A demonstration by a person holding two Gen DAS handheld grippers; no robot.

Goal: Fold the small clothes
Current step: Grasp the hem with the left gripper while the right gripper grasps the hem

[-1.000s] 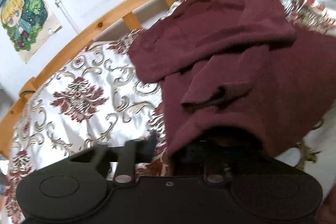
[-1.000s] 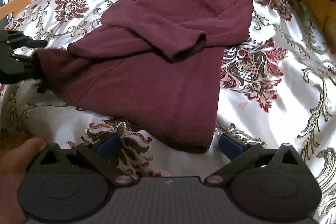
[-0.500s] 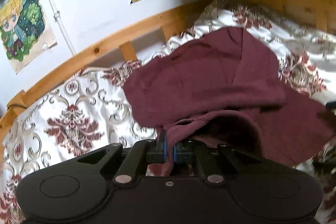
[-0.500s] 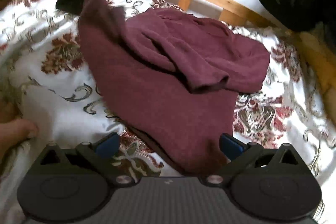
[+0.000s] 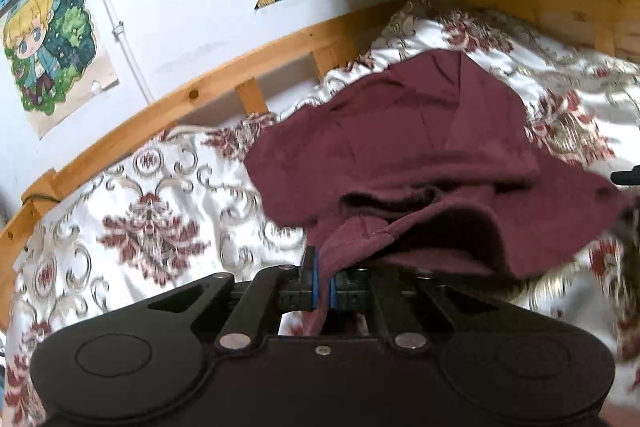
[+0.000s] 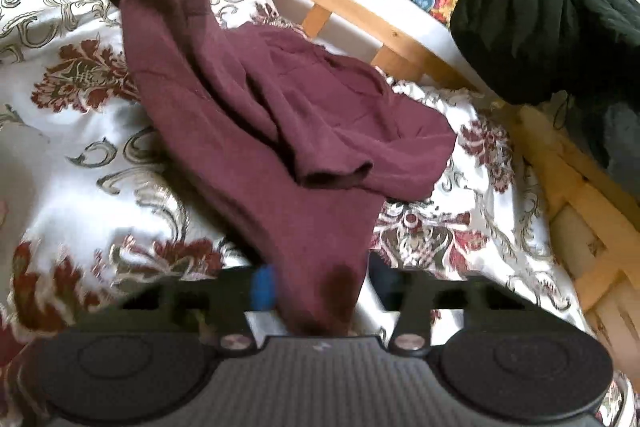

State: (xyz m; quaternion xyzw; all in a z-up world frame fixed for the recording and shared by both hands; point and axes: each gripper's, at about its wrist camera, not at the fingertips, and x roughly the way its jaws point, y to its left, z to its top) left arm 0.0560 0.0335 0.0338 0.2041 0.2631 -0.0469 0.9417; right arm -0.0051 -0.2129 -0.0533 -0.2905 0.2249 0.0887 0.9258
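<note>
maroon sweater (image 6: 256,147) lies on the floral bedspread (image 6: 76,147), one corner lifted. left gripper (image 5: 322,285) is clenched on its hem; right gripper (image 6: 320,287) is closing, fabric between its jaws.

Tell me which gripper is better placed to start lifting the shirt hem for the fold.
Probably the left gripper: its jaws are shut on a hem corner of the shirt, which already hangs from it. The right gripper is only closing, with cloth between its jaws.
</note>
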